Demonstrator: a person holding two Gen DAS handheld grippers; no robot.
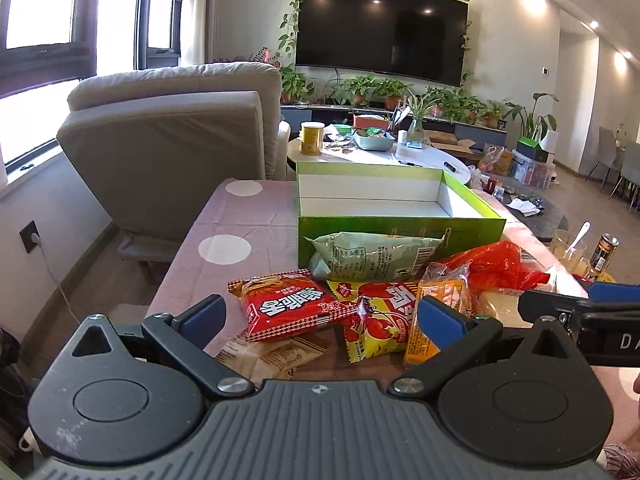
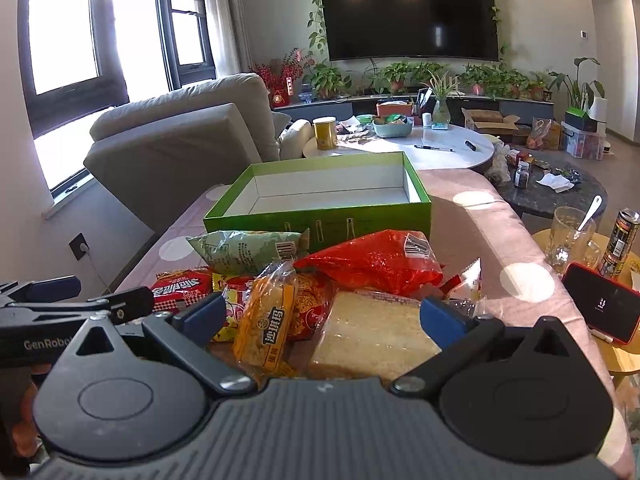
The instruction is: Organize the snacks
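Honestly, both the left gripper (image 1: 320,310) and the right gripper (image 2: 322,312) gape empty; slippery packets (image 2: 372,262) heaped against the box (image 2: 320,222) could slide off.

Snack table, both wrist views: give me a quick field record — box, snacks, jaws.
box: green box, open, inside looks empty
snacks: pile in front of box, outside it
nearest left: red noodle packet, yellow lobster packet
nearest right: orange bread pack, pale cracker pack
against box: light green bag
left gripper: jaws open, holding nothing
right gripper: jaws open, holding nothing
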